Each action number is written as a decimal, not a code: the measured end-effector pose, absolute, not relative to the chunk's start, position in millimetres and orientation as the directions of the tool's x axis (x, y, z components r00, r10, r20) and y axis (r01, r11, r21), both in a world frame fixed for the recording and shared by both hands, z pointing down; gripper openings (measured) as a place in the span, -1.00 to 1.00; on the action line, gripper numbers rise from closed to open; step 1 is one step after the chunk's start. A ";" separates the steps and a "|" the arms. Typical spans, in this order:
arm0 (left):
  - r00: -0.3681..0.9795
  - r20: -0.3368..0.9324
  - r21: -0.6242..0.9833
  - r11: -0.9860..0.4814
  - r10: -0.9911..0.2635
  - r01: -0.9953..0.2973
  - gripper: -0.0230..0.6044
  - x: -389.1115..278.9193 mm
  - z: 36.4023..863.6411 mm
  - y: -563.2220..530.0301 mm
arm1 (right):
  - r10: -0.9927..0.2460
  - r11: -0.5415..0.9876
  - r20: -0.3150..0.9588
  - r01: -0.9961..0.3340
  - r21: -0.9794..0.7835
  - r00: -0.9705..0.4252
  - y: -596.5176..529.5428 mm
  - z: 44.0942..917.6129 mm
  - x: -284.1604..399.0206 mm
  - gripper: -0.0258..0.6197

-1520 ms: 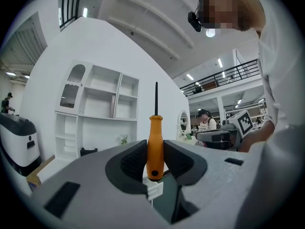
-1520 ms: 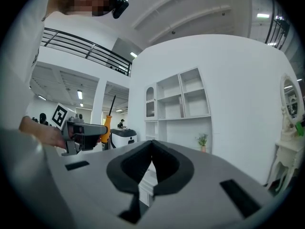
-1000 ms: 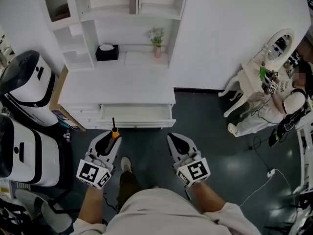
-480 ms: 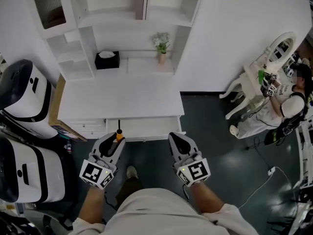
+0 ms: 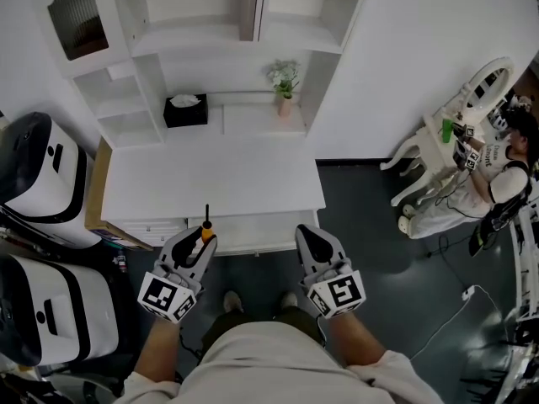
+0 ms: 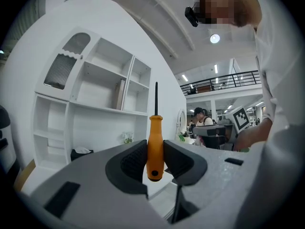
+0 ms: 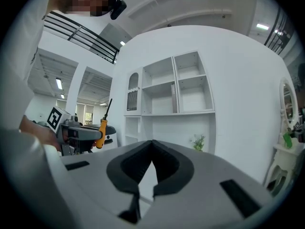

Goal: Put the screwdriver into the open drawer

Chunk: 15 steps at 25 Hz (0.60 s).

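The screwdriver [image 5: 206, 228] has an orange handle and a thin black shaft, and stands upright. My left gripper [image 5: 202, 241] is shut on its handle [image 6: 154, 147], shaft [image 6: 156, 97] pointing up. It hovers at the front edge of the open white drawer [image 5: 261, 230], which is pulled out from under the white desk top [image 5: 210, 175]. My right gripper [image 5: 310, 236] hangs level beside it, just in front of the drawer's right end. Its jaws are shut with nothing between them [image 7: 152, 144]. The right gripper view also shows the screwdriver [image 7: 102, 132] off to the left.
On the desk's back shelf sit a black tissue box [image 5: 185, 110] and a small potted plant [image 5: 285, 81]. White machines [image 5: 38, 183] and a cardboard box [image 5: 95, 188] stand to the left. A person sits at a white vanity [image 5: 459, 133] on the right. A cable [image 5: 459, 301] lies on the dark floor.
Both grippers have moved forward toward the desk, still side by side. The screwdriver now reaches over the drawer's front. The grip on it is unchanged.
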<state>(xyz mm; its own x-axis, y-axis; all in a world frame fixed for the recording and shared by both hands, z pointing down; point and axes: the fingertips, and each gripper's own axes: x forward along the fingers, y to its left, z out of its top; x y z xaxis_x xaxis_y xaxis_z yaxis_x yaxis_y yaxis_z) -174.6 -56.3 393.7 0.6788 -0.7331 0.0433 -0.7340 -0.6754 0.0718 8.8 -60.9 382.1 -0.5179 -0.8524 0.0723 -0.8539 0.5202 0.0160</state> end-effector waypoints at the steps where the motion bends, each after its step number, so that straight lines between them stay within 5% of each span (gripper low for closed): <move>1: 0.674 0.045 0.072 -0.671 -0.737 -0.738 -0.58 -173.0 393.9 -58.9 | -0.849 0.525 0.074 -0.851 0.015 -0.523 -65.2 382.3 11.0 -0.91; 15: 0.565 0.138 -0.058 -0.576 -0.814 -0.816 -0.58 -153.9 400.3 -94.4 | -0.785 0.616 0.082 -0.788 0.007 -0.613 -117.5 382.7 40.2 -0.91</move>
